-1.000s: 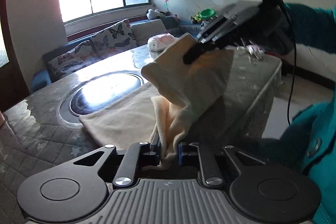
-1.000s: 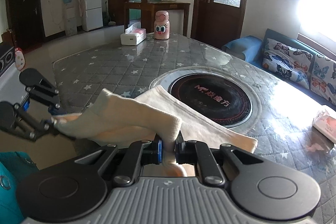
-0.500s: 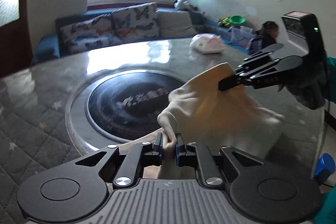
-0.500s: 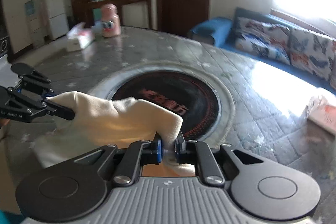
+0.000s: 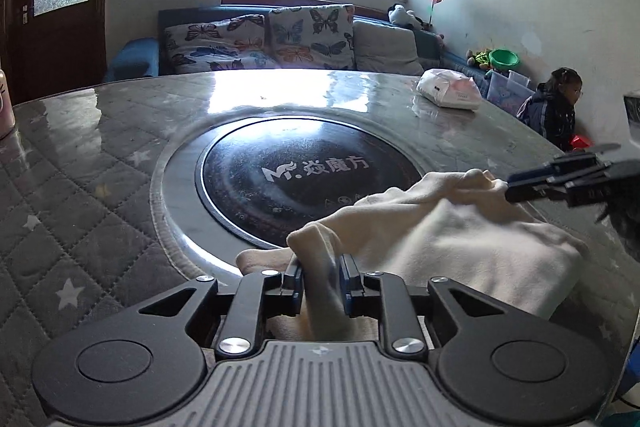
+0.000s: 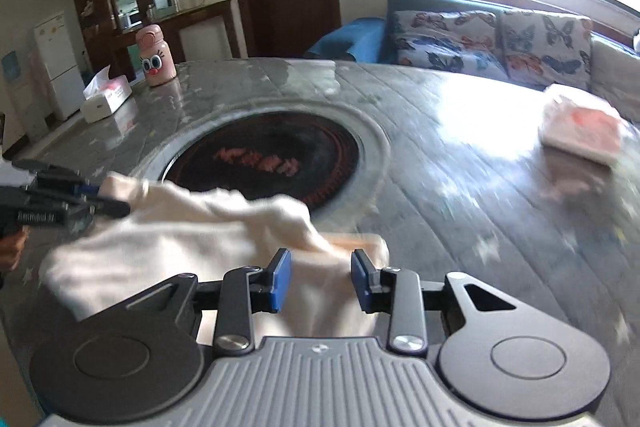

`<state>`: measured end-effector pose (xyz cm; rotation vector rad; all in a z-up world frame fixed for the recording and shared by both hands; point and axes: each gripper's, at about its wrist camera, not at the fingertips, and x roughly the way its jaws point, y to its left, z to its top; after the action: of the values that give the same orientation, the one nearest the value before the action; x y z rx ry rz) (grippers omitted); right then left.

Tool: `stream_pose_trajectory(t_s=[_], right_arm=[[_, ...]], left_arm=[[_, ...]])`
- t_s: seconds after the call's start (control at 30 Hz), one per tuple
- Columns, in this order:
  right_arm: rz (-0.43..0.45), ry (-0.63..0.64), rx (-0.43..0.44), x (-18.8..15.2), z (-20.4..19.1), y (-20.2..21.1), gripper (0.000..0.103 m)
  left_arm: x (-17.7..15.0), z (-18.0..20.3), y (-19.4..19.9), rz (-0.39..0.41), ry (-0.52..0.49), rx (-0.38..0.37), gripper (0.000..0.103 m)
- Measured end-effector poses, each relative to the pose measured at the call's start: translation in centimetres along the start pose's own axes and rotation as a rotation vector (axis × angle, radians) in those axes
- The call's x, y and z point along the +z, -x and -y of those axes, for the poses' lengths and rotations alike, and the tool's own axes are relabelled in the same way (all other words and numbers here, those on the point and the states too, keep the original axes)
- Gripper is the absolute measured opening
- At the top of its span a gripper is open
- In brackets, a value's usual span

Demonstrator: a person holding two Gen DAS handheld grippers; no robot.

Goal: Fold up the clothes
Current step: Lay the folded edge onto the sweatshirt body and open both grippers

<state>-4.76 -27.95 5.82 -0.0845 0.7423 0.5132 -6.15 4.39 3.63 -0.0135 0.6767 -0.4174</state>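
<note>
A cream garment [image 5: 472, 243] lies folded over on the quilted table at the near rim of the round black cooktop [image 5: 308, 175]. My left gripper [image 5: 322, 281] has its jaws slightly parted around a fold of the cloth. It shows at the left of the right wrist view [image 6: 116, 205], tips at the cloth's corner. My right gripper [image 6: 320, 281] is open, the cream garment [image 6: 192, 239] loose between its blue pads [image 6: 280, 281]. It shows at the right of the left wrist view [image 5: 512, 189], touching the cloth's far corner.
A white tissue pack [image 5: 448, 91] lies on the far right of the table. A pink bottle [image 6: 156, 55] and a tissue box [image 6: 106, 99] stand at the far left. A sofa with butterfly cushions [image 5: 260, 39] runs behind. A child [image 5: 556, 111] sits by the wall.
Both grippers carried the held edge forward and down onto the table, folding the garment over. The right gripper has opened and let go; the left jaws have widened a little.
</note>
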Motion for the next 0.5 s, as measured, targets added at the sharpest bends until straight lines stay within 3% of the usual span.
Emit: stream_pose_trajectory(t_s=[0.17, 0.2, 0.3, 0.33, 0.37, 0.4, 0.5], right_arm=[[0.033, -0.036, -0.03, -1.3, 0.4, 0.8, 0.033], [0.04, -0.05, -0.033, -1.3, 0.6, 0.7, 0.033], [0.049, -0.099, -0.023, -1.3, 1.2, 0.1, 0.032], [0.046, -0.107, -0.02, -1.3, 1.3, -0.2, 0.03], [0.045, -0.106, -0.029, -1.4, 1.3, -0.3, 0.016], [0.046, -0.1, -0.046, -1.4, 1.2, -0.5, 0.01], [0.048, -0.081, -0.09, -1.4, 1.0, -0.8, 0.01]], left_arm=[[0.0, 0.3, -0.8, 0.004, 0.016, 0.034, 0.021], [-0.1, 0.3, -0.8, 0.006, 0.027, 0.042, 0.014], [-0.3, 0.4, -0.4, 0.021, 0.043, 0.069, 0.009], [-0.4, 0.5, -0.1, 0.027, 0.043, 0.081, 0.008], [-0.4, 0.6, 0.1, 0.035, 0.04, 0.095, 0.008], [-0.5, 0.7, 0.3, 0.042, 0.033, 0.111, 0.008], [-0.8, 0.7, 0.5, 0.034, 0.028, 0.13, 0.008]])
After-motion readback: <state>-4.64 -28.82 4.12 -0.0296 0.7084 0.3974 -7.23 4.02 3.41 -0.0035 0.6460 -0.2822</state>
